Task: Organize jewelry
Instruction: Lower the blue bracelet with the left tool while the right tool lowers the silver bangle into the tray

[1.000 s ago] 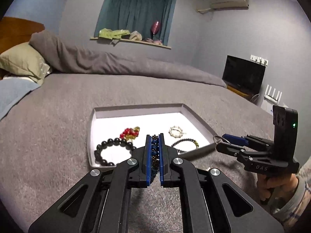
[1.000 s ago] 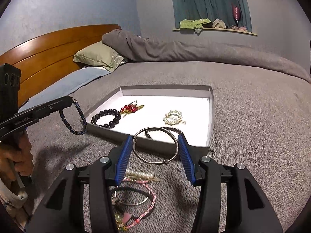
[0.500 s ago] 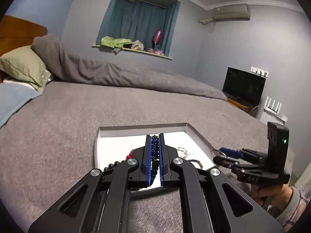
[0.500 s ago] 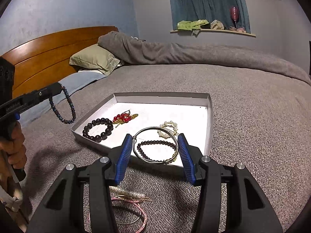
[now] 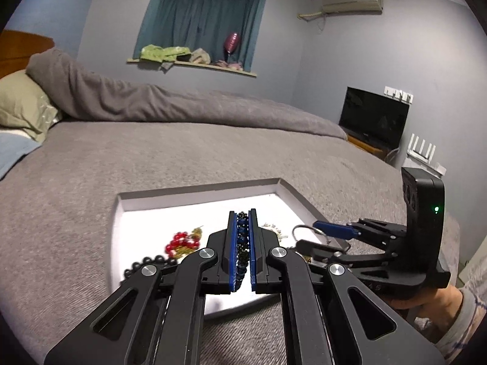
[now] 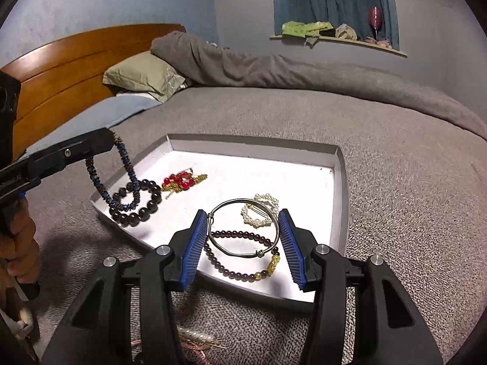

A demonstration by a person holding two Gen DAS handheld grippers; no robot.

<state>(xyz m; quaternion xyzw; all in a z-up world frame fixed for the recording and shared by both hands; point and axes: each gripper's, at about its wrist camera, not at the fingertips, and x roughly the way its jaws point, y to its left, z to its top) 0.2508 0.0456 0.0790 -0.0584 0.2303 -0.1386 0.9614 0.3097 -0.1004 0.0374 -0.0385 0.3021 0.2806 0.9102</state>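
Left claw clenched on a blue-black beaded bracelet; beads visible pinched between the blue pads in the left wrist view. From the right wrist view, loop of that bracelet hanging free below the claw tip, lowest part over the near-left corner of the white tray, overlapping the large dark bead bracelet in the picture. Touching it or just above: hard to tell.

Right claw grasping a silver wire bangle, held flat across its width between the two blue pads, one pad on each side of the ring. Bangle suspended over the near edge of the tray, above a small dark-red bead bracelet with gold beads at one end. Pearl ring-shaped piece lying just beyond the bangle, partly behind its far rim.

Tray resting on the grey bed. Red and gold beaded piece in the tray's left half, just beyond the large dark bracelet. More pieces on the bedcover in front of the tray, under the right claw: pearl hairpin and pinkish loops, mostly hidden.

Both claws side by side at the tray's near edge, left hand on its handle at frame edge.
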